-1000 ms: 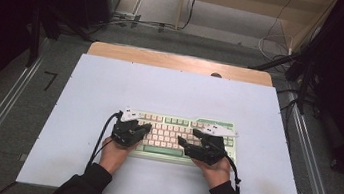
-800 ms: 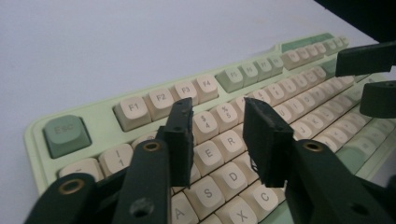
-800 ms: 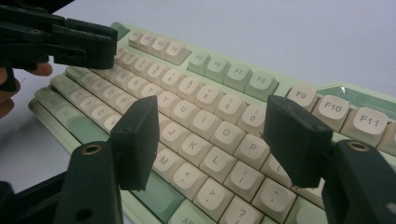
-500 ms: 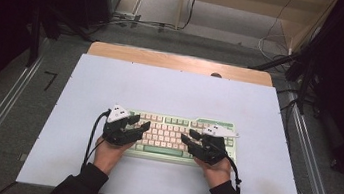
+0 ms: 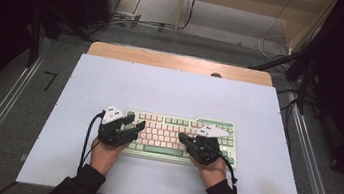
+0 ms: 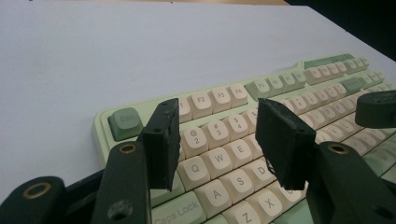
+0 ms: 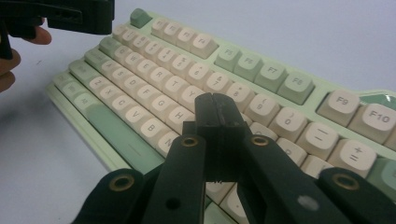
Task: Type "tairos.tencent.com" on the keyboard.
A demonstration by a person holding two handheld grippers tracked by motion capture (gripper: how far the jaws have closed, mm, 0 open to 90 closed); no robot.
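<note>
Hovering over the pale green keyboard with cream keys [image 5: 175, 136], the left gripper [image 5: 137, 122] stands open, while the right gripper [image 5: 181, 137] has just closed, empty.

Mint-green keyboard [image 5: 179, 138], cream keys

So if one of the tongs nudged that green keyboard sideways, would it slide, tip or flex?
The keyboard would probably slide rather than tip: it lies low and flat on the smooth white table. Its thick one-piece case suggests it stays stiff, not floppy. The raised keycaps may give or wobble under a push, so the case edge looks the safer contact.
</note>
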